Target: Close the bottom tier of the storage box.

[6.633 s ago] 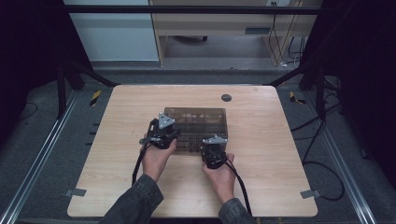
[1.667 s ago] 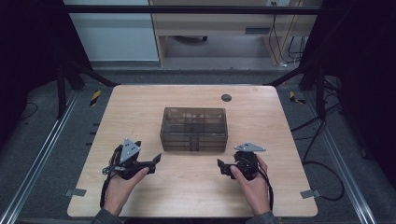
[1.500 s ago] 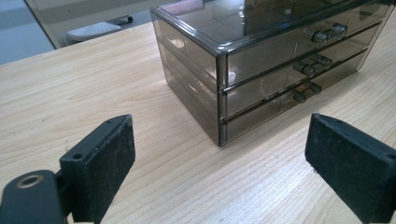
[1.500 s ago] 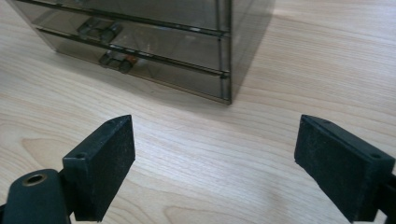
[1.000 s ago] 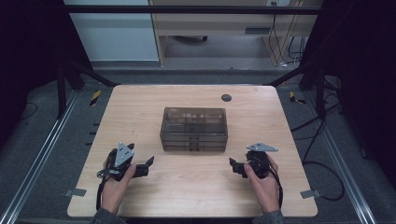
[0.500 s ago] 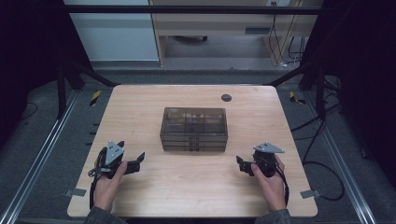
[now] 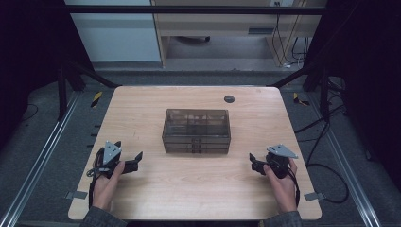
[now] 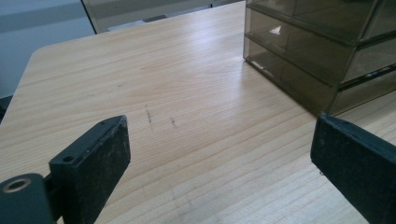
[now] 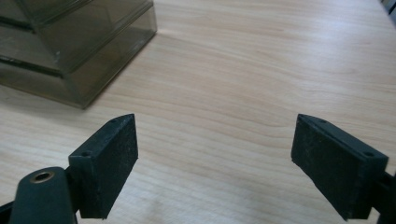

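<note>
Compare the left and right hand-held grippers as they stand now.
The left hand-held gripper sits left of the smoky drawer box; the right hand-held gripper sits right of it. The left points rightward, the right leftward. Both are open, empty, low over the table, apart from the box.

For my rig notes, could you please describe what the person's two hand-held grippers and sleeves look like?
Each hand-held gripper, left and right, is black with a grey three-cornered plate on top and a black cable trailing back. Their jaws are flat, rectangular black pads with small screw holes. Dark grey sleeves show at the wrists.
</note>
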A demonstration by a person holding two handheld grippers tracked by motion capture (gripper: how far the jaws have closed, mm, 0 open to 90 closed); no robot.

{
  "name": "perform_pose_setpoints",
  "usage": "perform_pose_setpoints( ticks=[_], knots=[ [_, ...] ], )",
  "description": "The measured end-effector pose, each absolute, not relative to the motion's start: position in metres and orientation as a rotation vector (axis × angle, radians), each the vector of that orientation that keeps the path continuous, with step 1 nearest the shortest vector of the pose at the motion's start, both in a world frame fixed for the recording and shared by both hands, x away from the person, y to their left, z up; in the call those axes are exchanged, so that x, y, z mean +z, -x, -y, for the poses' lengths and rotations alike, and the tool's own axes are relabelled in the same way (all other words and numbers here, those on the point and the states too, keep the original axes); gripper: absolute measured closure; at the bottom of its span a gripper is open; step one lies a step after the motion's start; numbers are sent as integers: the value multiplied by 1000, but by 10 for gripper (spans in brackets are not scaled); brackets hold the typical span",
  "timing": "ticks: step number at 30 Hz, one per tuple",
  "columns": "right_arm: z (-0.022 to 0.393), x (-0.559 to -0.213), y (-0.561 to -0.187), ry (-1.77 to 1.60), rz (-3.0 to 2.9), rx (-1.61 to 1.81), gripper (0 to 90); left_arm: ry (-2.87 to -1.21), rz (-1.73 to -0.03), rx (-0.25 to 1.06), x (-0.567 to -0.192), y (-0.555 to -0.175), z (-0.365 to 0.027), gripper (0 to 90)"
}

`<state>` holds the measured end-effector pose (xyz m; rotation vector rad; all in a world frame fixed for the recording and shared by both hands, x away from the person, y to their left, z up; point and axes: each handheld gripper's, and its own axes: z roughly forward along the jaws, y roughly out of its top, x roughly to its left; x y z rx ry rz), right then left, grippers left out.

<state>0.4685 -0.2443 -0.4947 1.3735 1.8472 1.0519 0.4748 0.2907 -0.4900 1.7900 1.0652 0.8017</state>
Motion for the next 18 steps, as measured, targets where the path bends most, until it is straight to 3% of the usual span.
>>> perform_pose_setpoints(
  ticks=[18],
  knots=[
    [254, -506, -475, -1415, -1766, 992, 109, -1798, -1124, 780, -501, -484, -294, 39]
  ],
)
